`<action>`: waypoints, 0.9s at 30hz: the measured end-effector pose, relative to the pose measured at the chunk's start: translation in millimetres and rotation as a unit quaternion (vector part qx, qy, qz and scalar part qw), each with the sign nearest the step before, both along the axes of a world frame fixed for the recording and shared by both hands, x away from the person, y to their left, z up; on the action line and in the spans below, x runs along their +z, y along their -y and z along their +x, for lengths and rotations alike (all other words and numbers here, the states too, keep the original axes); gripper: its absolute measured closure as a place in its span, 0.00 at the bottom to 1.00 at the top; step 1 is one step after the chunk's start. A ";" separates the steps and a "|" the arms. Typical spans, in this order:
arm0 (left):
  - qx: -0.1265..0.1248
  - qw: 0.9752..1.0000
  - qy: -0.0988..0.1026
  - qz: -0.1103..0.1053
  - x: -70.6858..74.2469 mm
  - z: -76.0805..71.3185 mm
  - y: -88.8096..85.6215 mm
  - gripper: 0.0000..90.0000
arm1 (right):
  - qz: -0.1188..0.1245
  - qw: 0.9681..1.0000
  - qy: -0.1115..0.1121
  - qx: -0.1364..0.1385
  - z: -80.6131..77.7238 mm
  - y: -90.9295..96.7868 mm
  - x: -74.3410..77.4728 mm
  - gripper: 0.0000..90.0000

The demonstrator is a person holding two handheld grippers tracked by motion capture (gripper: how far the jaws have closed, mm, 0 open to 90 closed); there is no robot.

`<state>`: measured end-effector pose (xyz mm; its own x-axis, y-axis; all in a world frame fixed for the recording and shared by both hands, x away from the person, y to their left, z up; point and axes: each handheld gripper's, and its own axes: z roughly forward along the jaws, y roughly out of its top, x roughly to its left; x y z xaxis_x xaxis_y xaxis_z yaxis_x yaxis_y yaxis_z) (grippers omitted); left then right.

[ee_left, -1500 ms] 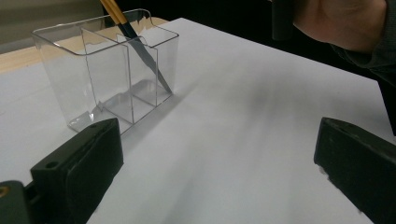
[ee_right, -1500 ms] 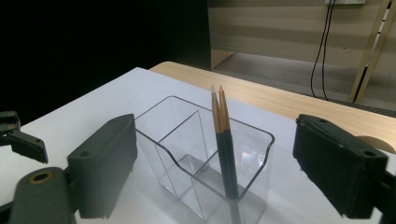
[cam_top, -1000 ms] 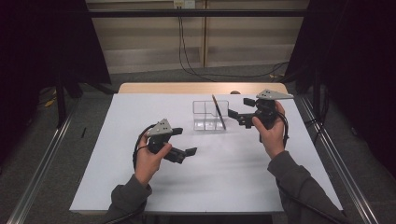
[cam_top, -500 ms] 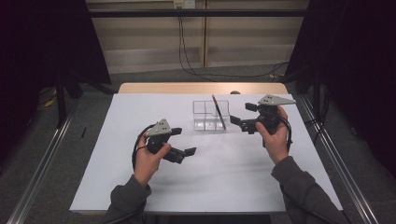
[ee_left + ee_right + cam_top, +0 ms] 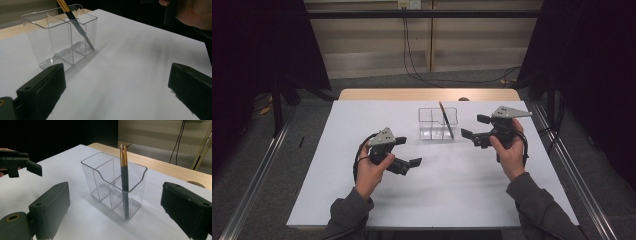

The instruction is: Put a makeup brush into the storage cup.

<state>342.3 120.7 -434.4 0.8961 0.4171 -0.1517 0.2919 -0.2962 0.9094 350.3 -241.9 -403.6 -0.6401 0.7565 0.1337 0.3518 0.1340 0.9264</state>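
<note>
A clear plastic organiser [image 5: 432, 125] with several compartments stands at the table's far middle. Two dark sticks with yellow ends [image 5: 445, 120] lean in its right compartment. My right gripper [image 5: 472, 126] is open just right of the organiser, empty, and its jaws point at it. My left gripper [image 5: 409, 151] is open and empty lower left of the organiser, a hand's width away. The right gripper view has the organiser [image 5: 113, 185] and sticks [image 5: 124, 175] between the jaws of the right gripper [image 5: 115, 212]. The left gripper view has the organiser [image 5: 62, 37] ahead to the left.
The white table top [image 5: 452, 185] is bare around both hands. A wooden strip [image 5: 427, 94] runs along its far edge. Metal rails [image 5: 257, 185] flank the table. The left gripper [image 5: 20, 165] appears far left in the right gripper view.
My right gripper has drawn back a little from the organiser, toward the right and nearer the person. The sticks stay in the organiser. The left gripper has not moved.
</note>
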 end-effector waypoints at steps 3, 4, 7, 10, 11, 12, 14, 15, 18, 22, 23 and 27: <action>0.000 1.000 -0.001 0.000 -0.1 -0.1 0.1 0.01 | -0.001 1.000 0.000 0.000 -2.4 1.3 -1.7 0.09; -0.001 1.000 0.000 0.002 -0.2 -0.1 0.2 0.01 | 0.000 1.000 -0.001 0.000 -3.2 1.6 -2.2 0.09; -0.001 1.000 0.000 0.002 -0.2 -0.1 0.7 0.01 | 0.000 1.000 -0.003 0.000 -4.9 2.7 -4.0 0.09; -0.002 1.000 0.002 0.001 0.2 0.2 0.3 0.01 | -0.001 1.000 -0.002 0.005 -6.6 3.0 -5.3 0.09; -0.001 1.000 0.001 0.000 0.3 0.1 0.1 0.01 | -0.001 1.000 -0.003 0.003 -7.5 2.7 -5.7 0.09; 0.000 1.000 0.001 0.000 0.3 0.2 -0.1 0.01 | -0.001 1.000 -0.004 0.005 -8.3 2.8 -6.4 0.09; 0.001 1.000 -0.001 -0.001 -0.1 0.2 0.0 0.01 | -0.003 1.000 -0.002 0.006 -9.5 2.8 -7.5 0.09; 0.000 1.000 -0.001 0.000 -0.1 0.1 0.1 0.01 | -0.003 1.000 -0.004 0.006 -10.6 2.5 -8.2 0.09; 0.000 1.000 -0.001 0.001 -0.1 0.2 0.1 0.01 | -0.006 1.000 -0.004 0.007 -12.2 3.1 -10.0 0.09; 0.001 1.000 0.002 0.001 0.4 0.4 -0.1 0.01 | -0.005 1.000 -0.004 0.007 -14.6 3.6 -12.1 0.09; 0.001 1.000 0.002 0.001 0.4 0.4 -0.2 0.01 | -0.004 1.000 -0.005 0.008 -15.0 3.4 -12.7 0.09; 0.001 1.000 0.000 -0.001 0.0 0.3 0.1 0.01 | -0.003 1.000 -0.005 0.007 -17.3 4.0 -15.5 0.09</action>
